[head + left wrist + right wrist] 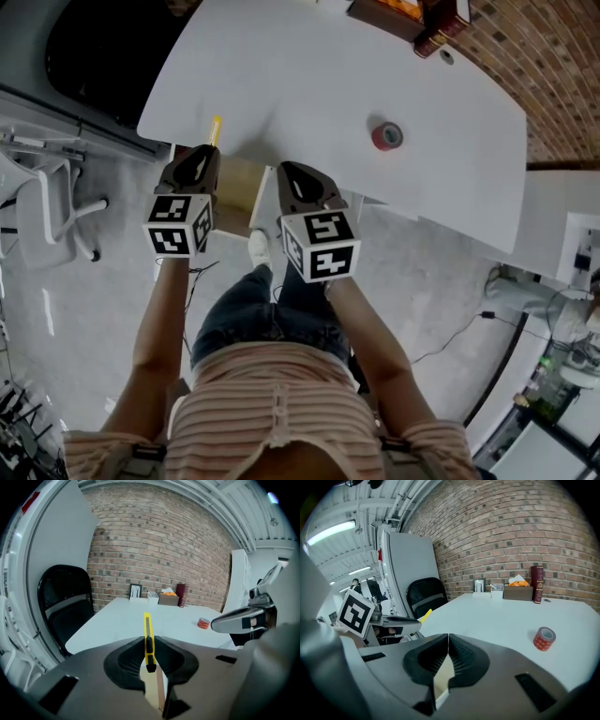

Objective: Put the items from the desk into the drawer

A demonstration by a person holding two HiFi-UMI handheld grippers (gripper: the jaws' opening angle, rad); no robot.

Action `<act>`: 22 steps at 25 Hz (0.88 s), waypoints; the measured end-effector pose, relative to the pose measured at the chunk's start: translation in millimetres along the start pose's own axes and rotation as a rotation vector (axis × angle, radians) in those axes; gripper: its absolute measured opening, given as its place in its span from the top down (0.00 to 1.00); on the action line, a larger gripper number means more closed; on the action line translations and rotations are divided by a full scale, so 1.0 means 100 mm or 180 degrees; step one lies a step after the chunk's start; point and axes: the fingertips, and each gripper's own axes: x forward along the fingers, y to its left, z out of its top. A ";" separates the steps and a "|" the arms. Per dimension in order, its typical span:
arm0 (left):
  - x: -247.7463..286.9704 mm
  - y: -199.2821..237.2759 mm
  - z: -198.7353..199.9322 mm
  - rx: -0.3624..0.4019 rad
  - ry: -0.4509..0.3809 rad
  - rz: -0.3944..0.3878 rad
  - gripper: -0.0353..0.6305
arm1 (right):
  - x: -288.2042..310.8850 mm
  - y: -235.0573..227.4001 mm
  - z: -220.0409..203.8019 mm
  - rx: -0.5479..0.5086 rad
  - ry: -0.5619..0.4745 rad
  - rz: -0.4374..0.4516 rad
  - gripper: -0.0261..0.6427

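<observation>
1. Your left gripper [199,161] is clamped on the slim yellow plastic utility knife [148,637], gripping it near its rear end; the front end pokes forward over the near edge of the broad white desk [309,66]; your right gripper [296,178] has its jaws pressed together with nothing between them.
2. The step in hand looks like the carry to the drawer; both grippers hang just off the desk's near edge, with what appears to be the open tan wooden drawer [236,190] below and between them.
3. Next, I judge, you need to bring the knife over the drawer's bare floor, lower it and part the left jaws; keep the right gripper out of the drawer mouth.
4. The small red roll of tape [386,136] lies on the desk, well apart from both grippers; it looks like the next item, likely for the empty right gripper.
5. Only the left gripper view shows the pads biting the knife; the head view shows just its yellow tip past the jaws; only the head view places the drawer under the desk; the gripper views show the brown box [518,592] and dark red book [536,590] near the brick wall more plainly.
</observation>
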 end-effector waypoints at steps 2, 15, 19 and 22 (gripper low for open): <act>-0.04 -0.03 -0.10 -0.0010 0.0044 -0.0022 0.84 | -0.04 0.03 -0.10 0.0024 0.0056 0.0006 0.94; -0.28 -0.25 -0.73 -0.0076 0.0237 0.0149 0.84 | -0.23 0.06 -0.55 0.0036 0.0212 0.0158 0.94; -0.35 -0.39 -0.88 0.0004 0.0328 0.0200 0.84 | -0.34 0.08 -0.70 0.0057 0.0243 0.0240 0.94; -0.37 -0.46 -0.96 0.0089 0.0389 0.0221 0.84 | -0.34 0.10 -0.87 0.0054 0.0300 0.0302 0.94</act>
